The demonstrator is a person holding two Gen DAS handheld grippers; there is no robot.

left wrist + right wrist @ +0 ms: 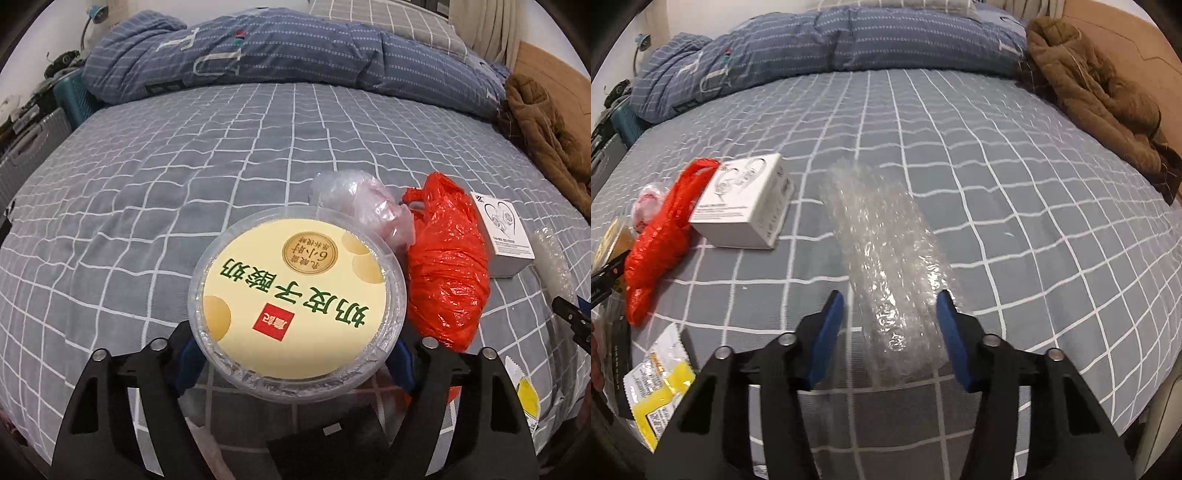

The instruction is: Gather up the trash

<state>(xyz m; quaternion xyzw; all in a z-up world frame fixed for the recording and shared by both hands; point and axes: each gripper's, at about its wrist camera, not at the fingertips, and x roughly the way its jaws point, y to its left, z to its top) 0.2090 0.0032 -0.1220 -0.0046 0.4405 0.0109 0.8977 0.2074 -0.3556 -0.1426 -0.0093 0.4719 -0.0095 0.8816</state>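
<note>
Trash lies on the checked bed. The left gripper straddles a round yoghurt tub beside a red bag; whether its pads press I cannot tell. The right gripper spans a bubble-wrap roll, a gap visible at its left pad.

Yogurt tub hiding left gripper's blue pads, yellow sachet cut off at near left edge, bubble wrap blurred
</note>
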